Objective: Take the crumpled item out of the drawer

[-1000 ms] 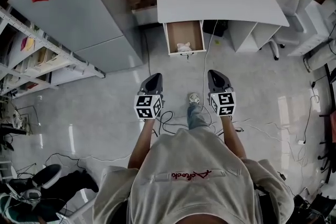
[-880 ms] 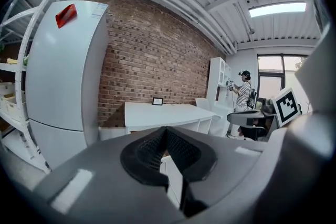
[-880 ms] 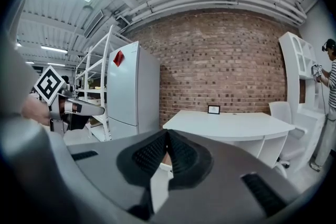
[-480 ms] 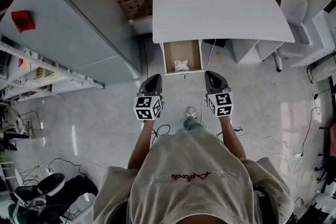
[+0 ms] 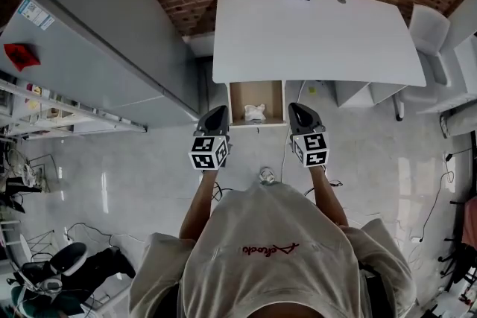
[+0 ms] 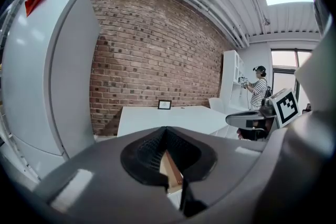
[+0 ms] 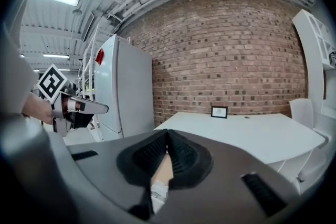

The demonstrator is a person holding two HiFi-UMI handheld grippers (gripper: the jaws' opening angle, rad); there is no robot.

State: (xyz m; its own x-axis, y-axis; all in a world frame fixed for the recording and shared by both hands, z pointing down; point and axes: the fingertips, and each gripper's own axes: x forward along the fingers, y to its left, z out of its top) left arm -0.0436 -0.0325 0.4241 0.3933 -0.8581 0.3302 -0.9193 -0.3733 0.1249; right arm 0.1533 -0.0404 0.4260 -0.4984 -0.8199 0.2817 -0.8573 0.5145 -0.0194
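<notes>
My left claw (image 5: 217, 111) is pinched shut with nothing in it. My right claw (image 5: 297, 108) is shut and empty too. The white crumpled item (image 5: 255, 112) lies inside the open drawer (image 5: 240, 97), near its front. The drawer sticks out from under the white worktop (image 5: 313, 33). Seen from above, one claw sits at each side of the drawer, and neither touches the crumpled item.
</notes>
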